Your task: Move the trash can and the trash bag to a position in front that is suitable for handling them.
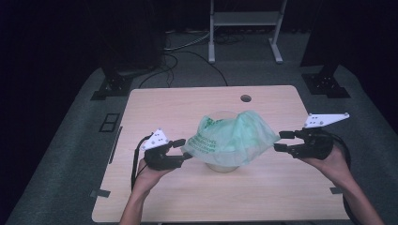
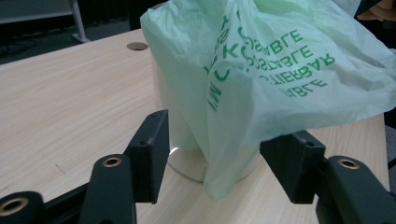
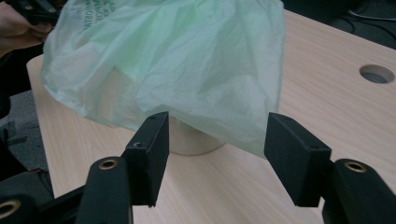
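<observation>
Two grippers: flanking a bag (image 1: pixel 233 137), one at each side edge, level with its hanging film.
Bag: thin green plastic with green print, draped over a pale cylinder (image 1: pixel 223 165) standing on the table (image 1: pixel 155 105); sags loose round it, lower skirt short of the tabletop.
Why so draped: likely being fitted as a liner over the cylinder, hence the two-sided approach to pull the film down evenly.
Left gripper (image 1: pixel 182 151): jaws wide apart, gripping nothing.
Ahead of left gripper: a drooping corner of the bag (image 2: pixel 224 177) hanging between the jaws, nearer the right-hand one; contact not certain from the left gripper view.
Beyond that corner: cylinder base (image 2: pixel 187 163), just behind the film.
Right gripper (image 1: pixel 280 140): jaws likewise spread wide, clamping nothing.
Ahead of right gripper: bag hem (image 3: pixel 243 140) just past the jaw tips, apart from both; cylinder foot (image 3: pixel 191 140) showing below it.
Why open: seemingly poised to pinch the hem on each side; film between the jaws on the left, slightly forward on the right.
Risk: flimsy film may slip or bunch if pinched unevenly; light cylinder may tip under a one-sided pull.
Step judged: fitting begun, hem not yet gripped.
</observation>
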